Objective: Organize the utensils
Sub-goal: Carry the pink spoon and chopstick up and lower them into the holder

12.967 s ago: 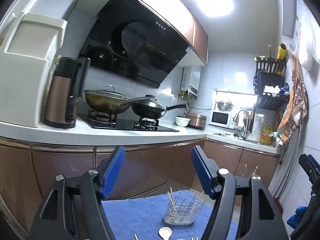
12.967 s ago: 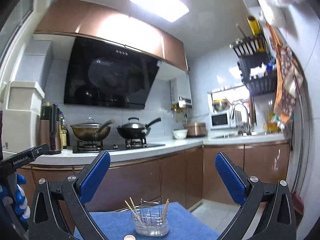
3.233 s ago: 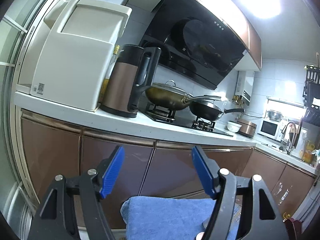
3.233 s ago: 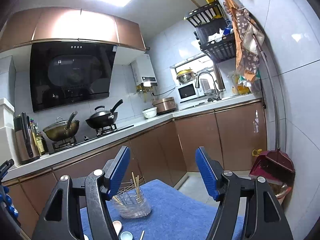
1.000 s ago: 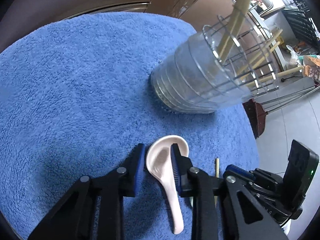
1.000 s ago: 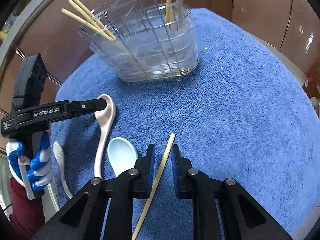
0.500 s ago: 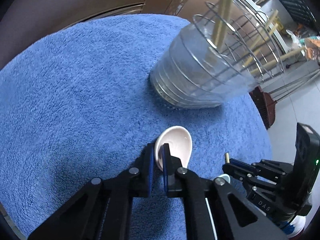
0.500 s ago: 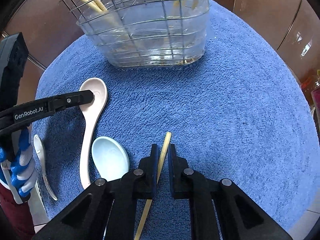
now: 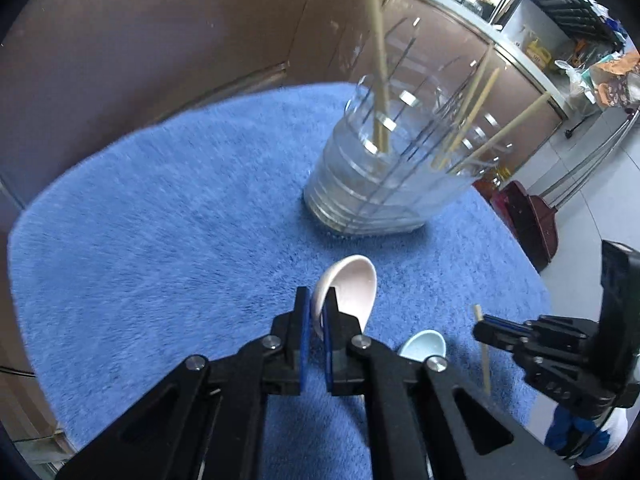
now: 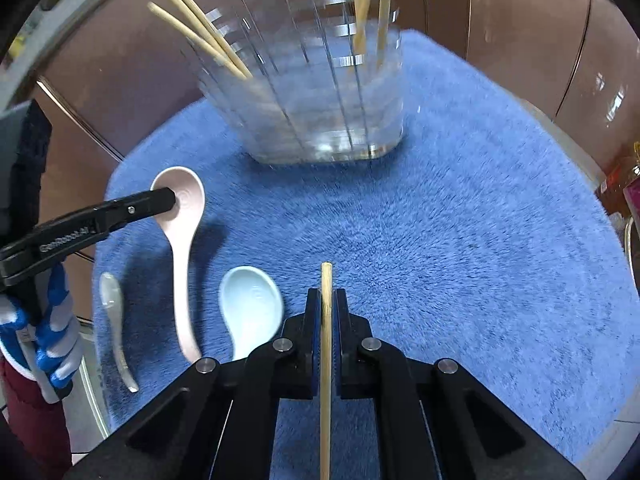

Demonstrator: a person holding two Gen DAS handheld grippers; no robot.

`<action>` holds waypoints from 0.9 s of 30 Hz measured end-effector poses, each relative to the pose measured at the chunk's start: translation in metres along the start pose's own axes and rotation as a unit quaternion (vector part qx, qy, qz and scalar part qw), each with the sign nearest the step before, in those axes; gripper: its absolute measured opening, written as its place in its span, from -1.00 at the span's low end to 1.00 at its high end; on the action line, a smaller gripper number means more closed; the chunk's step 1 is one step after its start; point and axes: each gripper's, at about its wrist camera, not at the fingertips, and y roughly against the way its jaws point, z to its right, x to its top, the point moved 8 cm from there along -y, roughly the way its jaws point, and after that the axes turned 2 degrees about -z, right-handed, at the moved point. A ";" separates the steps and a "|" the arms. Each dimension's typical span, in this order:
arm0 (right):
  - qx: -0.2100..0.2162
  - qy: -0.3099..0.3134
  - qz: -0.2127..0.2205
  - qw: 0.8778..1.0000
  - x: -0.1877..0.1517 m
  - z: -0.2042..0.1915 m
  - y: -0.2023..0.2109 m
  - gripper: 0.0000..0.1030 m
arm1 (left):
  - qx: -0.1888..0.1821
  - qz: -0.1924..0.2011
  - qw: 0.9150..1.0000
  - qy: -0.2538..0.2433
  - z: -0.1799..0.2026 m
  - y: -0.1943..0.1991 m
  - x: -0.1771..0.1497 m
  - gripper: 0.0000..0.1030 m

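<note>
My left gripper (image 9: 315, 312) is shut on the rim of a pink ceramic spoon (image 9: 352, 286), lifted above the blue towel (image 9: 160, 220); the spoon also shows in the right wrist view (image 10: 182, 216), with the left gripper (image 10: 162, 200) on its bowl. My right gripper (image 10: 326, 308) is shut on a wooden chopstick (image 10: 326, 280), held above the towel (image 10: 460, 220); it also shows in the left wrist view (image 9: 482, 344). The clear wire utensil holder (image 10: 320, 92) with several chopsticks stands at the far side, also in the left wrist view (image 9: 400, 160).
A pale blue spoon (image 10: 250, 300) and a small white spoon (image 10: 114, 312) lie on the towel at left. Brown cabinet doors (image 9: 160, 32) stand behind. A dustpan (image 9: 528, 216) sits on the floor at right.
Both grippers have risen from the towel with their loads: the pink spoon's handle is off the cloth, and the chopstick is lifted. The view is blurred by motion.
</note>
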 end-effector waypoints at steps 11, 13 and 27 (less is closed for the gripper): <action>0.018 0.026 0.108 0.994 -0.020 -0.018 0.089 -0.90 | 0.029 0.081 0.996 -0.003 0.003 0.080 -0.012 -0.90; 0.019 0.031 0.127 0.991 -0.025 -0.022 0.104 -0.90 | 0.034 0.095 0.995 -0.004 0.003 0.096 -0.016 -0.90; 0.038 0.061 0.245 0.967 -0.039 -0.046 0.202 -0.90 | 0.073 0.190 0.979 -0.004 0.022 0.197 -0.029 -0.90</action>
